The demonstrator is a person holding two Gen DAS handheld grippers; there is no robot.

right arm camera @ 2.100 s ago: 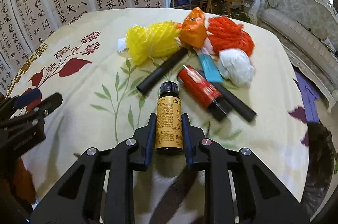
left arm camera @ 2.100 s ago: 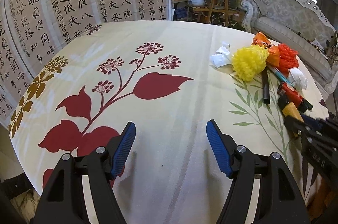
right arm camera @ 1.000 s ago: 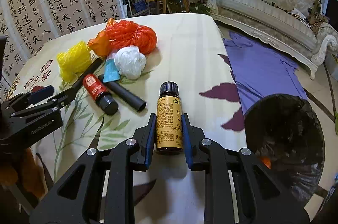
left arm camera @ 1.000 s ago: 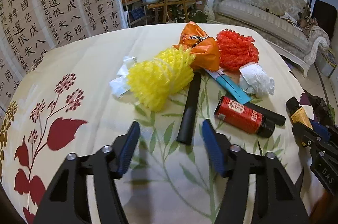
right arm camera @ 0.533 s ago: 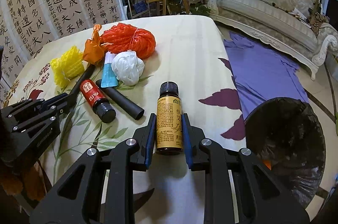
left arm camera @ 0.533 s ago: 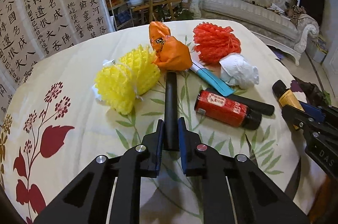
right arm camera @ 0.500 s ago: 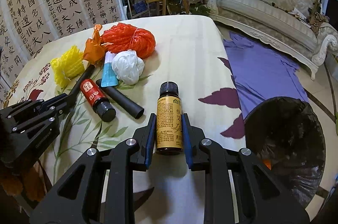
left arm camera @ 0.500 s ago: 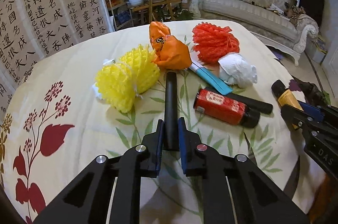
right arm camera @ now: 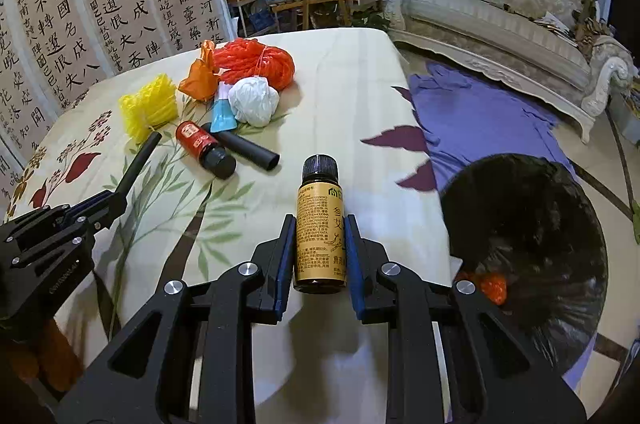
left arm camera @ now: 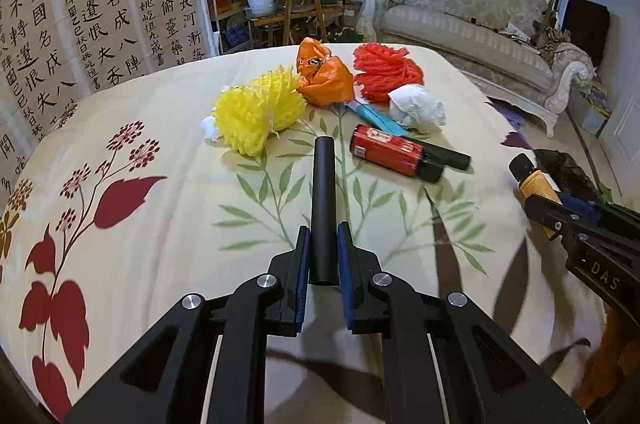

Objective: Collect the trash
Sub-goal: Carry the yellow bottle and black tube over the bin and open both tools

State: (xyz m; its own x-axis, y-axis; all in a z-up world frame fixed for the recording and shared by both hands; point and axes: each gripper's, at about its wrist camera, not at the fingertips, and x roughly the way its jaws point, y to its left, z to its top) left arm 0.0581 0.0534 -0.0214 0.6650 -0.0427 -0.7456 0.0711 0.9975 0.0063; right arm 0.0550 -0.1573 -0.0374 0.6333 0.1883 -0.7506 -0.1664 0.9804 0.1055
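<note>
Clamping trash in both hands beside the black-lined bin (right arm camera: 524, 224)

Right hand-held gripper (right arm camera: 320, 256) squeezes a capped amber bottle (right arm camera: 319, 220); the bin to its right holds orange scraps (right arm camera: 490, 286). Left hand-held gripper (left arm camera: 323, 260) pinches a black tube (left arm camera: 323, 199).

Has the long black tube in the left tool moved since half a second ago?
Yes. The long black tube has pulled back from the orange plastic bag, toward the camera, clamped in the left tool.

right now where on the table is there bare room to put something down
Bare cloth lies left of the yellow mesh, over the red flower print, and in the strip between the white wad and the table's bin-side edge. It is crowded around the red bottle.
</note>
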